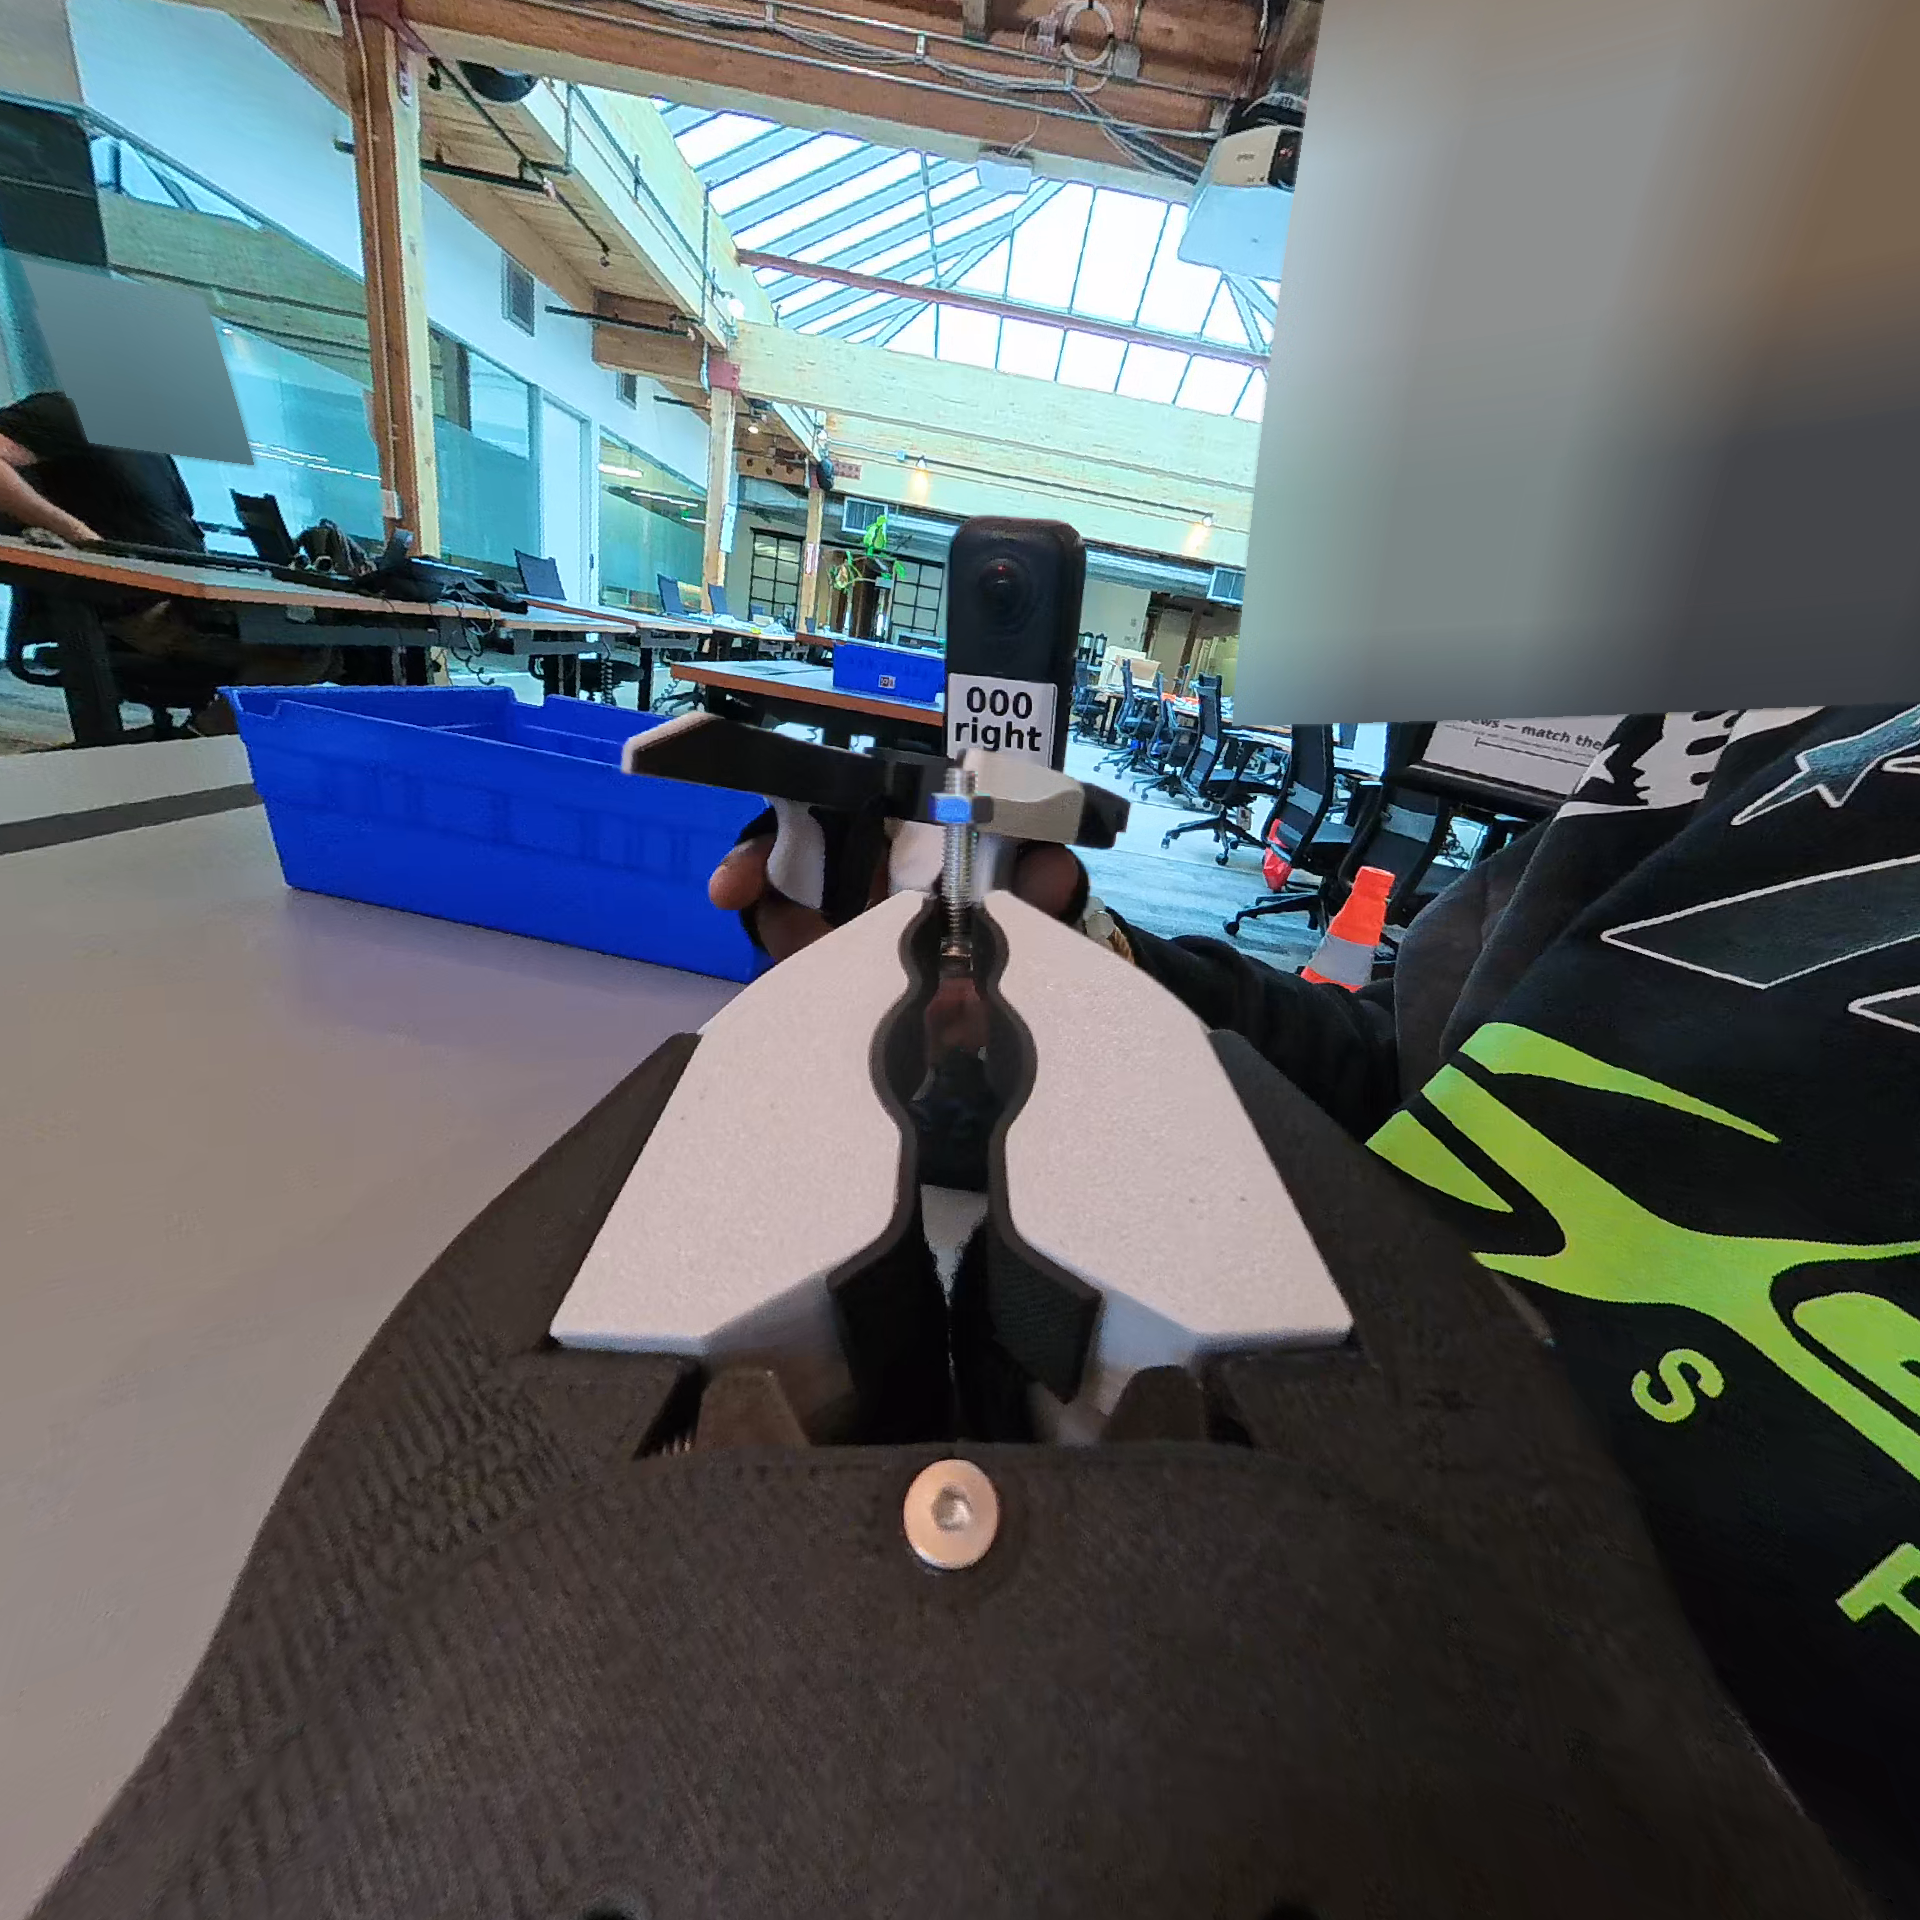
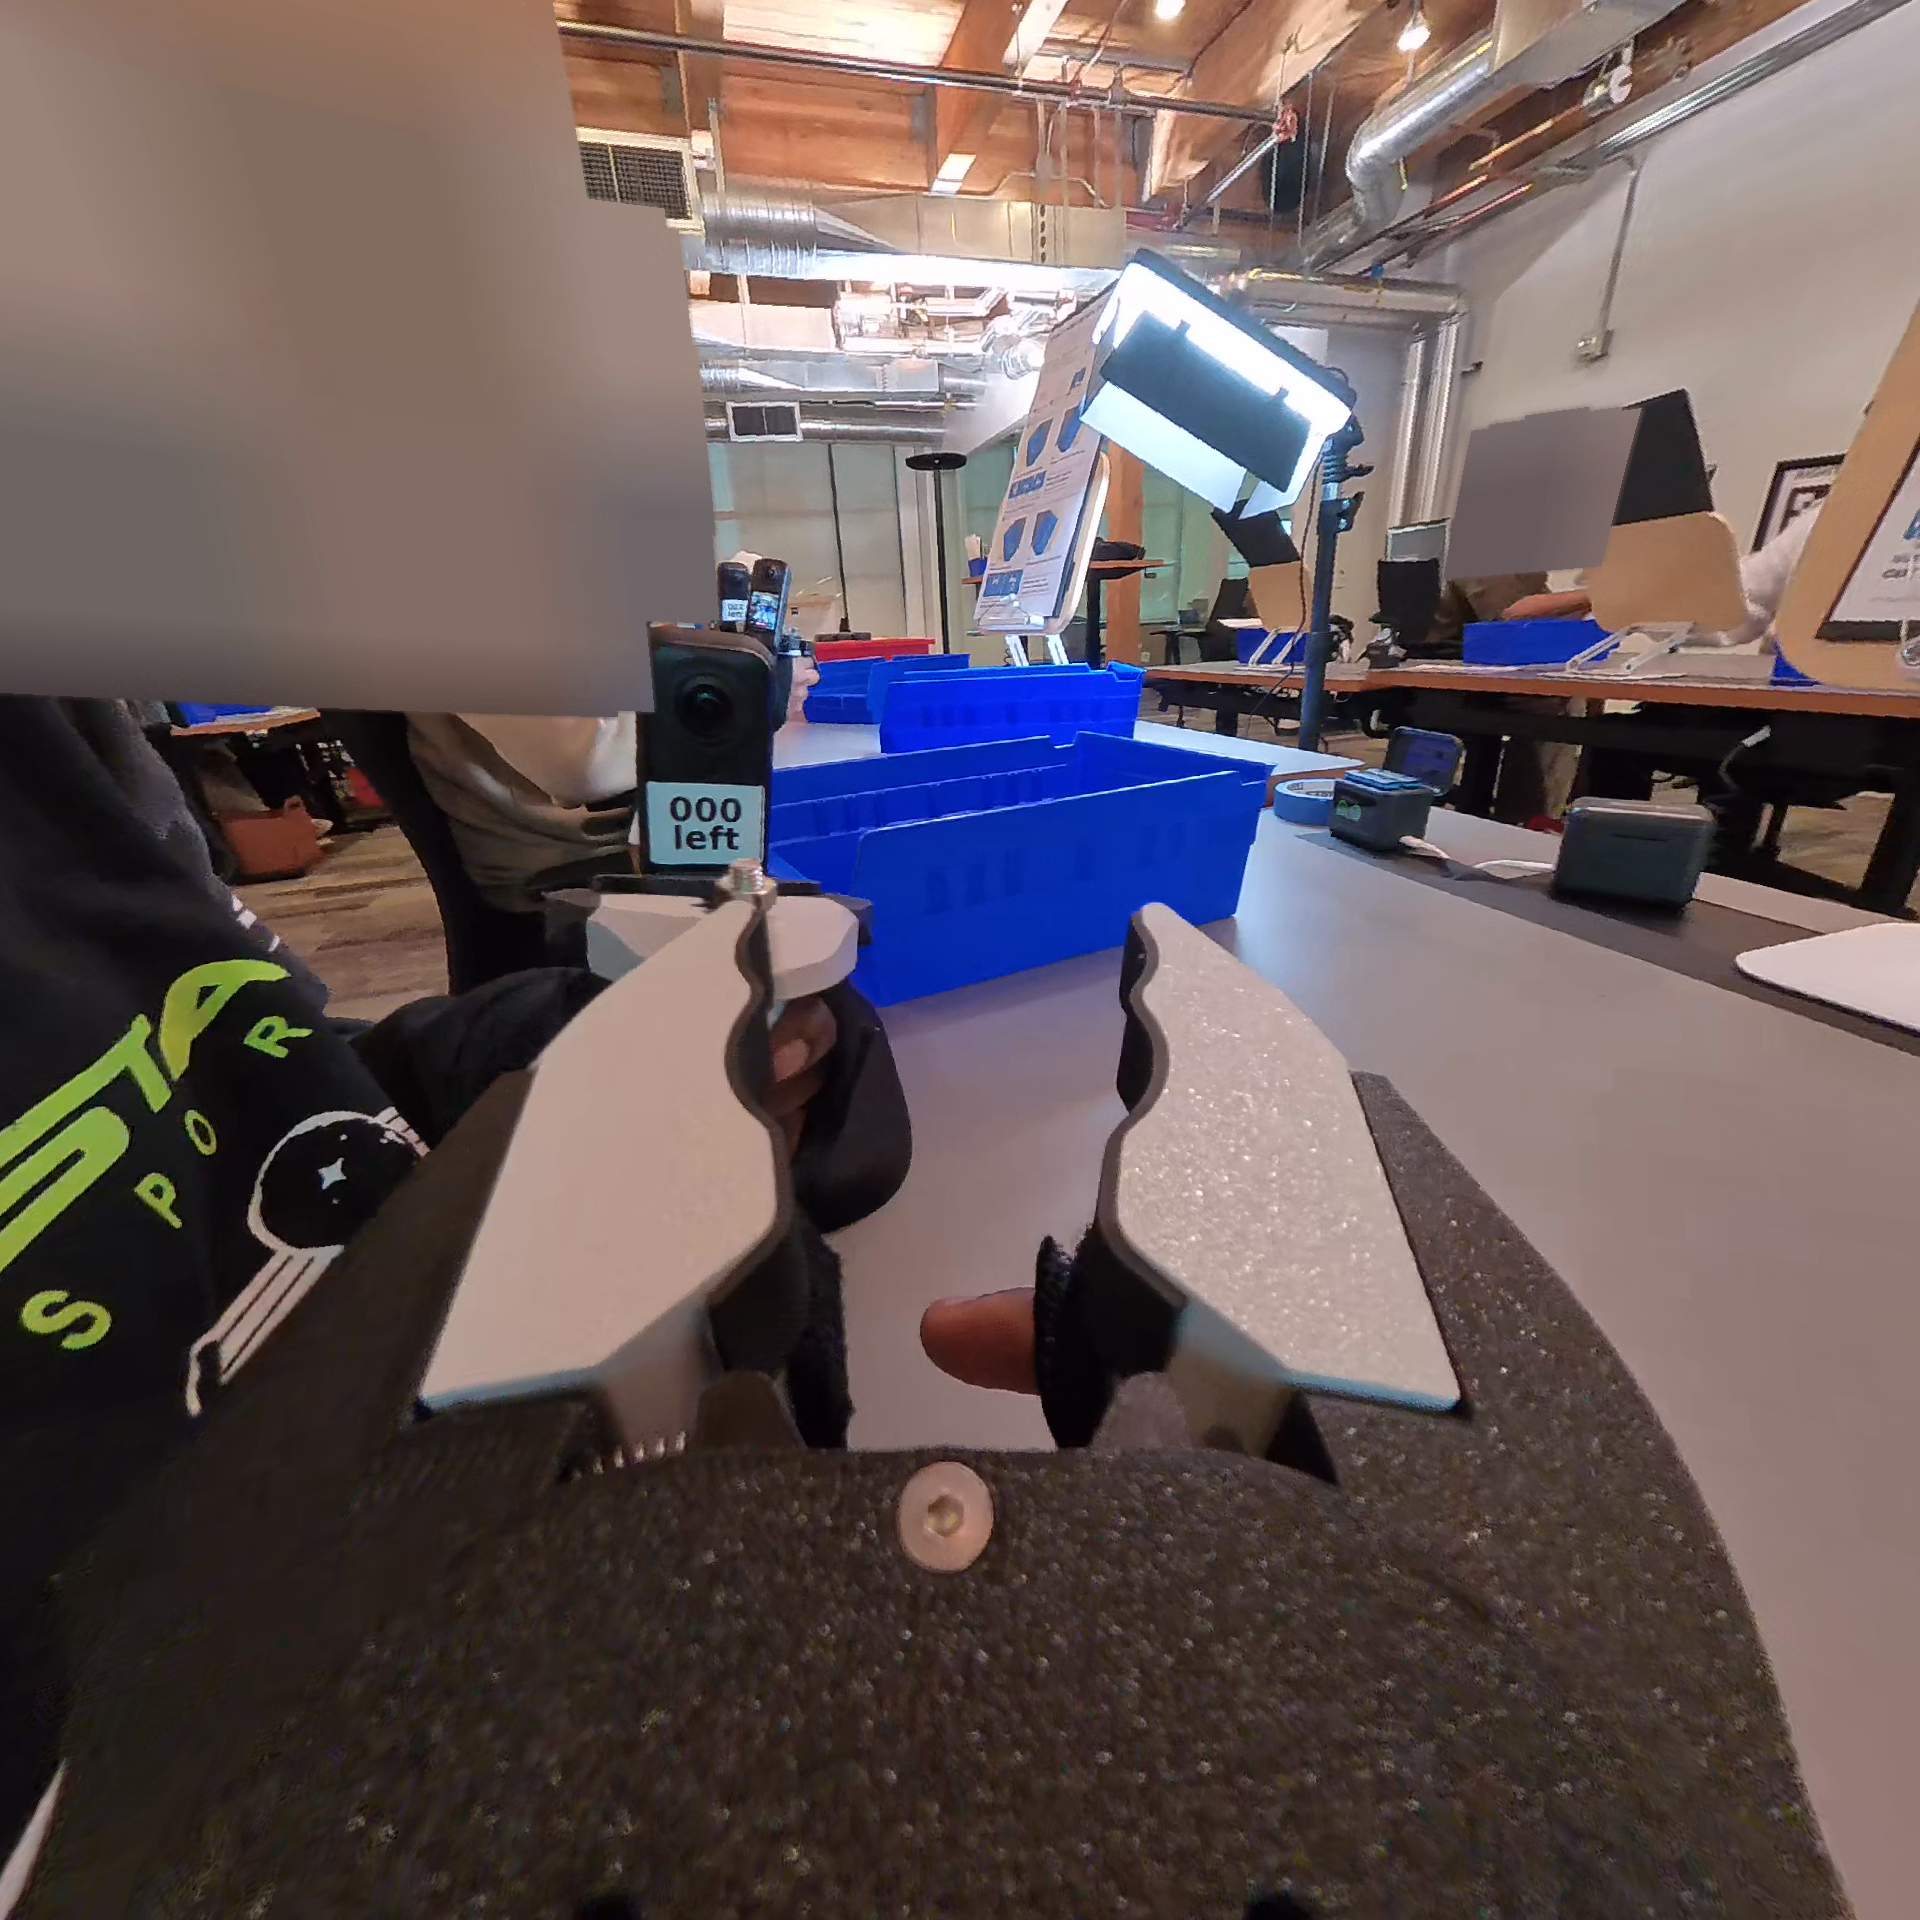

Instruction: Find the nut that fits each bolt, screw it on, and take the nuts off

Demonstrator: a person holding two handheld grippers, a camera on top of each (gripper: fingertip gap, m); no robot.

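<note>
The grey tabletop [image 1: 208, 1039] spreads wide under both tools, and a blue bin [image 1: 499, 821] sits on it at about ten o'clock from the left gripper [image 1: 954, 914] in the left wrist view. That gripper's jaws are pressed nearly together on the lower shank of the bolt [image 1: 954, 868], which stands upright out of their tips. A small blue nut [image 1: 949, 808] sits high on the thread, at twelve o'clock from the jaw tips. The right gripper [image 2: 951, 935] has its jaws spread wide with nothing between them; in the right wrist view its left finger lies just in front of the bolt, and in the left wrist view it crosses level with the nut. I judge the step to be turning the nut: centre the open jaws on its flats, close squarely, keep the bolt steady and twist along its axis so the thread does not bind
</note>
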